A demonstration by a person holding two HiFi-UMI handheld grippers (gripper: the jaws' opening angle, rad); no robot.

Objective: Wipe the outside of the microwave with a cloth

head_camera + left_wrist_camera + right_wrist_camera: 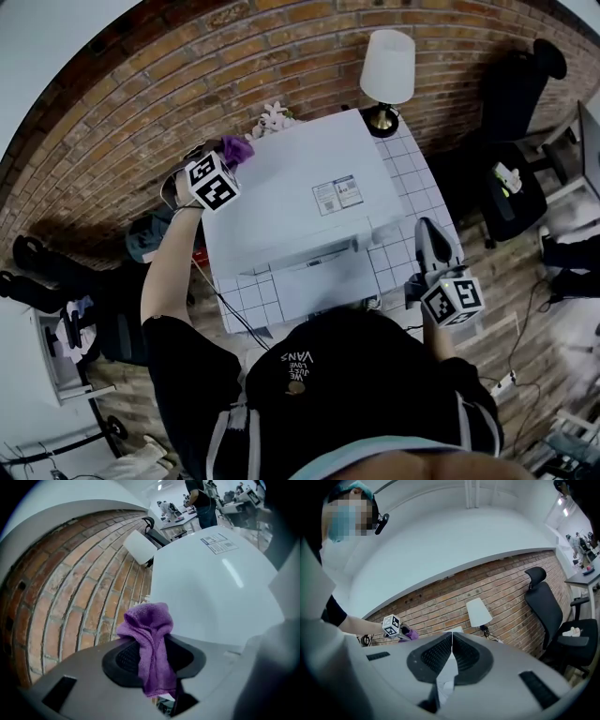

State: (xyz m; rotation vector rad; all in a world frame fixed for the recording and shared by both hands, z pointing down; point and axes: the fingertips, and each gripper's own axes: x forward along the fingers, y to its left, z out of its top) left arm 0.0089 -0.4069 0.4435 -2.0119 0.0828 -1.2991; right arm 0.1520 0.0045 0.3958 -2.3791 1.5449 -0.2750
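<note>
Left gripper view: left gripper (pixel 152 656) pinches purple cloth (pixel 147 630) (bunched) at microwave (pixel 211 588).

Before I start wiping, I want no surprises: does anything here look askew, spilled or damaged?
Nothing stands out. The microwave sits square on the tiled table, the lamp stands upright at its far corner, and the purple cloth is clamped in the left gripper.

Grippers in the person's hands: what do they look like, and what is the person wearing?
The left gripper and right gripper each have a grey body, two black ribbed pads and a white cube of black square markers. The person wears a black short-sleeved T-shirt with white lettering at the neck.
</note>
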